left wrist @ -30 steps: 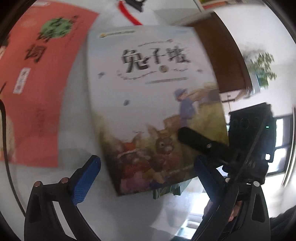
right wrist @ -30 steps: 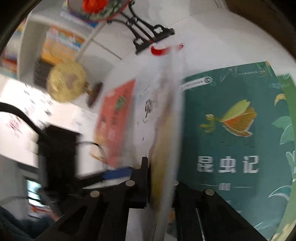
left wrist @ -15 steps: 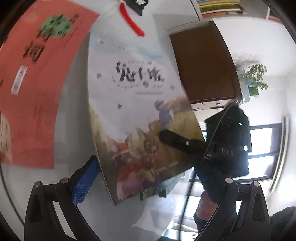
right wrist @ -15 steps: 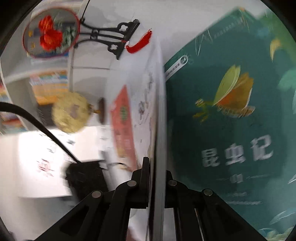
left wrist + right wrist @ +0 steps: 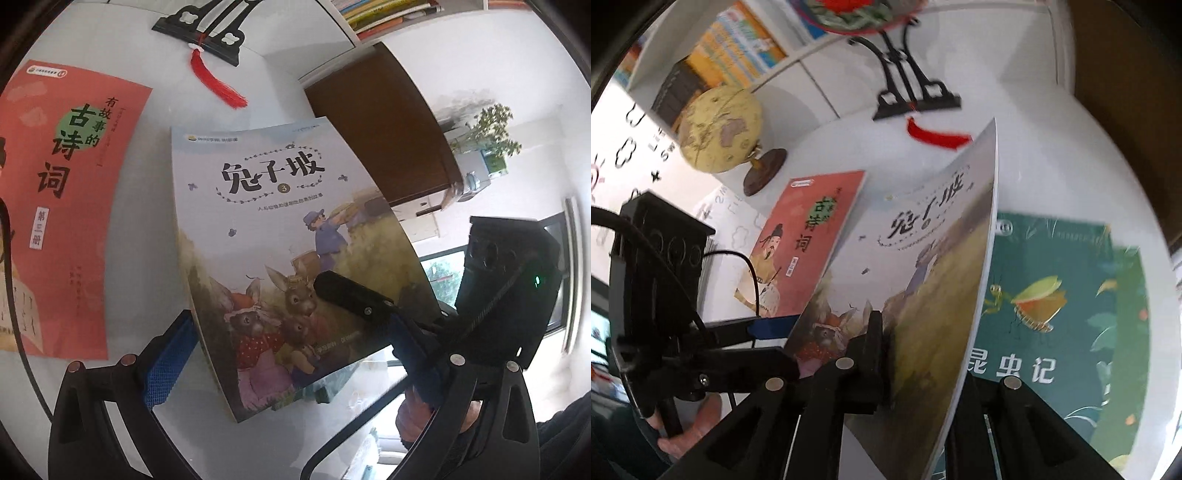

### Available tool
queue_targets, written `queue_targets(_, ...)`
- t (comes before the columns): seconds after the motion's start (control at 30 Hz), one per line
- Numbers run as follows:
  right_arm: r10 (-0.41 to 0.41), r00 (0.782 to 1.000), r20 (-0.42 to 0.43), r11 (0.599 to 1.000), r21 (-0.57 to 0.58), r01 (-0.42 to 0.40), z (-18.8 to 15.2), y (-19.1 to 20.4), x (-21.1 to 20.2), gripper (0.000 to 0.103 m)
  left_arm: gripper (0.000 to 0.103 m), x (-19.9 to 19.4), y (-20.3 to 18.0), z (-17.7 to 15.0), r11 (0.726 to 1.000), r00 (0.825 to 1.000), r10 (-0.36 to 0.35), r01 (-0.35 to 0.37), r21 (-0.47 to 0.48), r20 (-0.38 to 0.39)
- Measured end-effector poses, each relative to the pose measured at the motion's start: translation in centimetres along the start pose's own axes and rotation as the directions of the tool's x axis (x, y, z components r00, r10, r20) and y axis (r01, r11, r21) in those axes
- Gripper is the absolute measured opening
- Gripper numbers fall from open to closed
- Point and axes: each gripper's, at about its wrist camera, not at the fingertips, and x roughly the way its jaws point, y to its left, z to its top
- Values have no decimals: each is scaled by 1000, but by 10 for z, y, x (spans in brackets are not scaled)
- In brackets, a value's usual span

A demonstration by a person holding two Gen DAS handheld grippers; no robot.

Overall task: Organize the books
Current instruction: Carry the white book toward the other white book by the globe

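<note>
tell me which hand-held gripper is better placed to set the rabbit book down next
Right. The right hand-held gripper is clamped on the rabbit book, lifted off the table. The left hand-held gripper is open, gripping nothing.

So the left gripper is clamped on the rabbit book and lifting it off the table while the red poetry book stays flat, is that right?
Not quite: the right gripper is clamped on the rabbit book, as the right wrist view shows. The left gripper is open, its blue pads wide apart. The red poetry book does lie flat on the table.

Rabbit book [image 5: 291,258] between poetry book [image 5: 62,206], insect book [image 5: 1056,314]
</note>
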Motion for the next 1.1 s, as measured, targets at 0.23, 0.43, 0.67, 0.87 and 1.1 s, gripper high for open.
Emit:
queue_targets(0.23,-52,996,69,986,-152,62,-2,35,-23,11,100,-33,-10,-9,1000,998,-2,1,29,56)
queue_targets(0.43,5,992,128,966,-257,28,8,88,-34,11,100,-106,-9,-27,997,979,65,-70,17,194)
queue_targets(0.67,180,975,130,913,-390,-117,8,202,-11,11,100,-224,35,-63,970,914,244,-227,-88,324)
queue_targets(0.87,290,953,86,876,-426,-228,-4,312,37,11,100,-314,97,-84,937,872,347,-312,-153,345)
queue_targets(1.1,339,938,77,880,-379,-287,-14,410,98,11,100,-382,162,-91,914,853,406,-378,-149,327)
